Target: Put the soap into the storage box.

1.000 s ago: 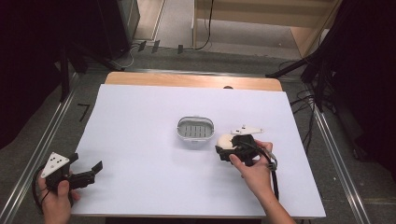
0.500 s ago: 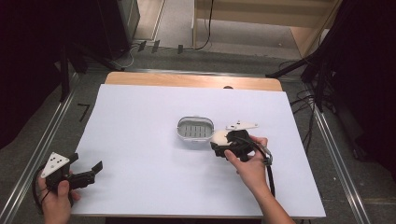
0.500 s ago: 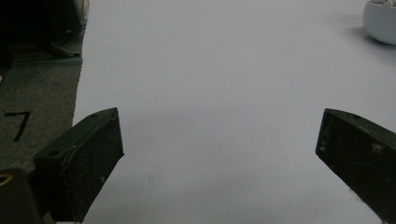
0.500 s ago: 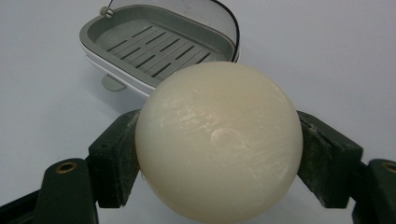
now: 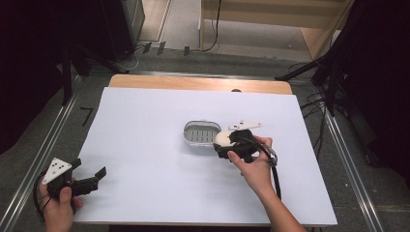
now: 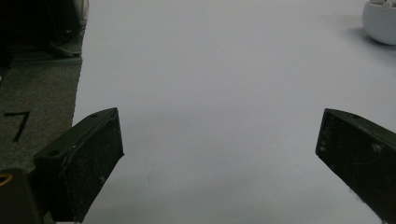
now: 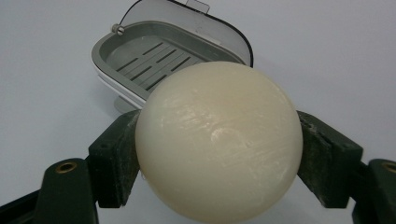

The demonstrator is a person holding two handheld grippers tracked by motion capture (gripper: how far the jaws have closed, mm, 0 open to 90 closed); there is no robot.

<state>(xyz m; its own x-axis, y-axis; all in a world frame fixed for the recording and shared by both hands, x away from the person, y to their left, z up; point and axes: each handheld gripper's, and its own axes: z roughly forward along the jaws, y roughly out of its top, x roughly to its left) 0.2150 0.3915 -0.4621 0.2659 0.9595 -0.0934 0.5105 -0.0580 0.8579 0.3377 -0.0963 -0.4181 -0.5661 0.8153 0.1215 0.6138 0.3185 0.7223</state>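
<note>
Tabletop [image 5: 145, 145]: white sheet over its surface; a strip of bare wood shows along the far edge.
Floor [image 5: 241, 63]: grey carpet around the tabletop.
Floor mark [image 5: 87, 115]: black "7" on the carpet, just left of the tabletop's far-left corner.
Rails [image 5: 344, 154]: metal strips on the floor along both sides of the tabletop.
Cables [image 5: 314, 104]: black, lying on the floor at the right.
Wooden furniture [image 5: 270, 19]: light wood, beyond the tabletop's far end.
Dark stands [image 5: 72, 53]: at the far left.
</note>
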